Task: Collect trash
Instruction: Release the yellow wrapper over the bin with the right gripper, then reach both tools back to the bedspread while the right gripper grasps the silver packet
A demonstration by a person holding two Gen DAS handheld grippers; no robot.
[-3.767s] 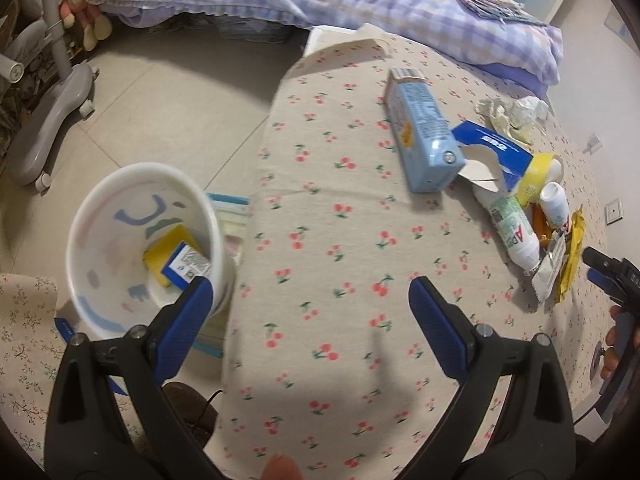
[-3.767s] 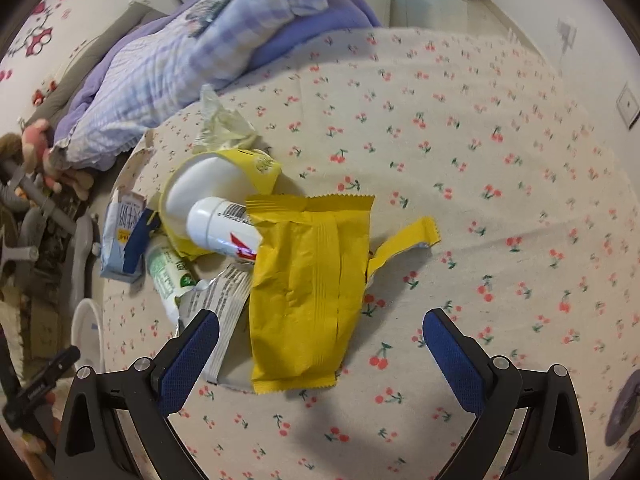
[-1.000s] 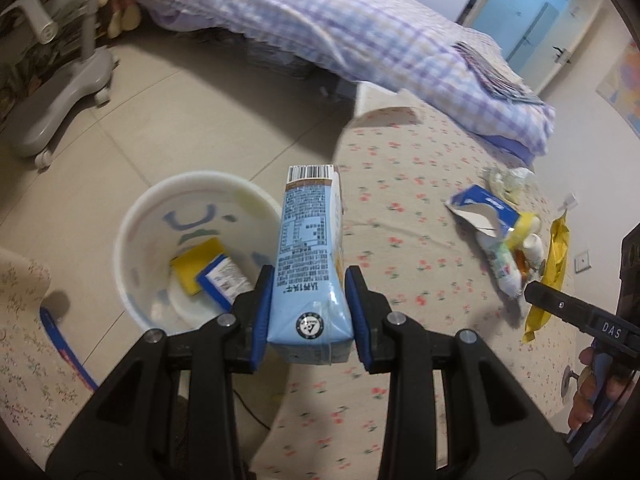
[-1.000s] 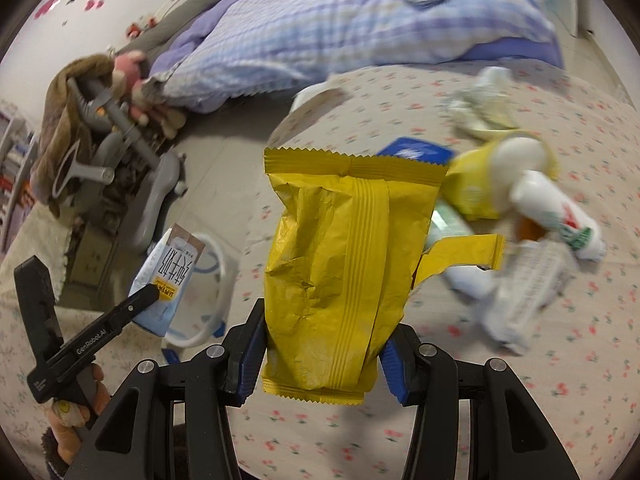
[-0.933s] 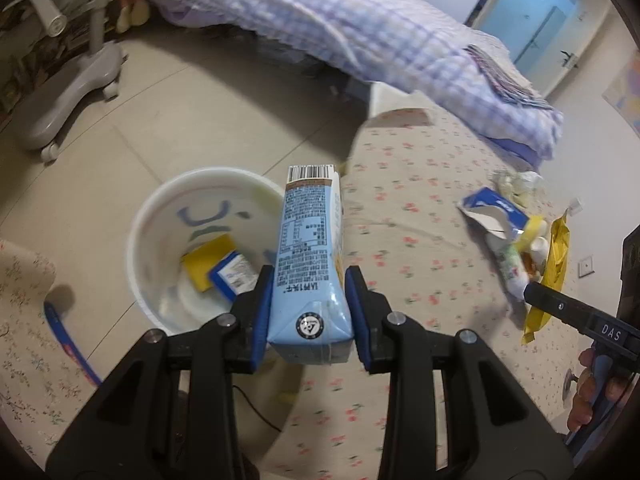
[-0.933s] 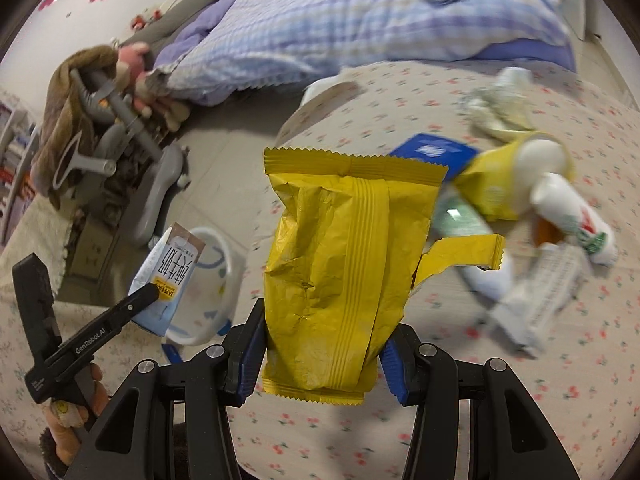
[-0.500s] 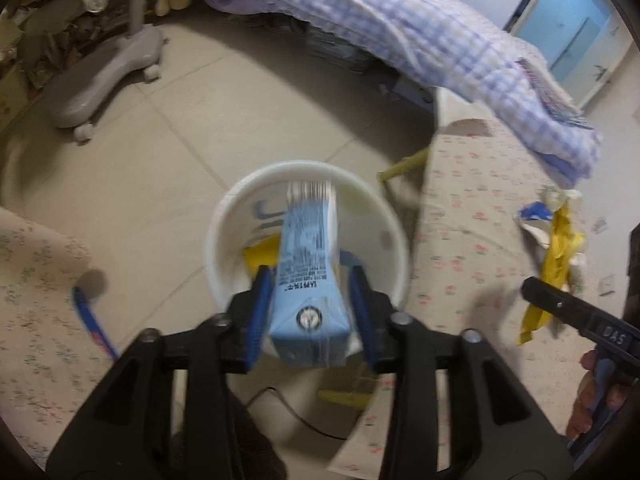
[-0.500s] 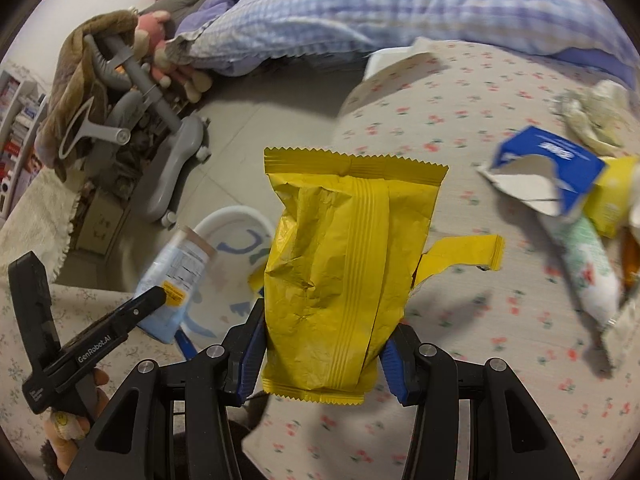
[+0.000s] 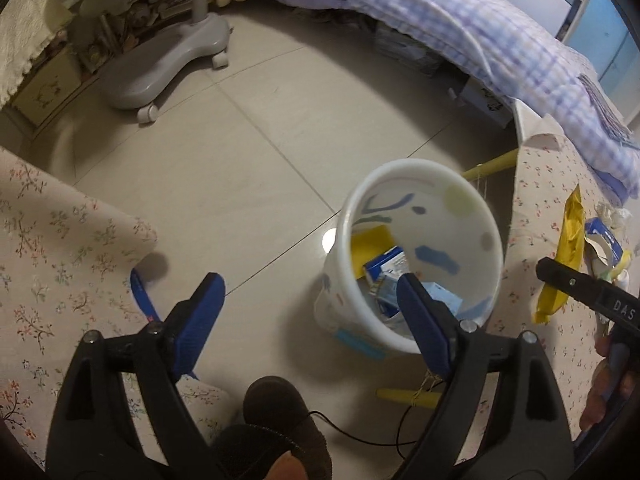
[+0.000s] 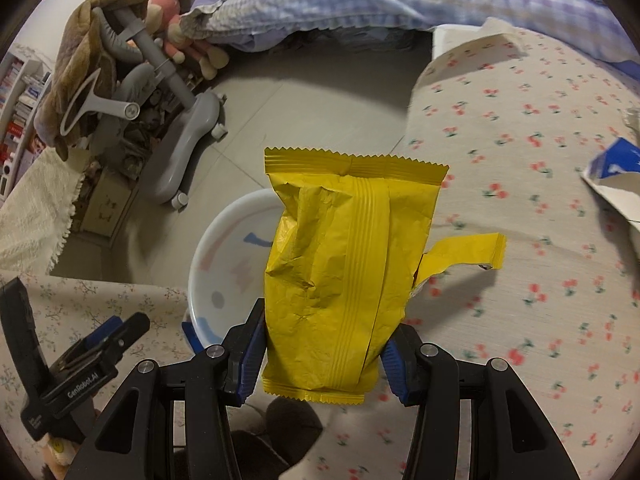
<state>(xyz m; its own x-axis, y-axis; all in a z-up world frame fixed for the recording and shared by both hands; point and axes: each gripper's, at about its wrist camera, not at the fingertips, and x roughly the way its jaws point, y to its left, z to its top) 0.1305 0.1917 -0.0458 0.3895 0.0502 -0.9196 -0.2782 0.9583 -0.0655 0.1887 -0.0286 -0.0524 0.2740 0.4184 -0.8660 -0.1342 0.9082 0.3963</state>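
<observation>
A white bin [image 9: 424, 184] stands on the floor beside the cherry-print table [image 9: 536, 352]. Inside it lie a light blue carton [image 9: 440, 298], a yellow packet and a small blue box. My left gripper [image 9: 312, 300] hangs just left of the bin, its jaws opening with nothing between them. My right gripper [image 10: 320, 344] is shut on a crumpled yellow wrapper [image 10: 340, 276], held above the bin [image 10: 224, 228] at the table's edge. The wrapper hides most of the bin in the right wrist view.
More trash lies on the table, a torn blue box [image 10: 612, 172] among it. A grey chair base [image 9: 160, 68] stands on the tiled floor, a bed with a checked quilt [image 9: 460, 20] behind. A floral cloth [image 9: 52, 248] is at left and a dark slipper [image 9: 280, 412] is below.
My left gripper has opened and let go of the blue carton, which now lies in the bin. My right gripper has carried the yellow wrapper from the table to above the bin.
</observation>
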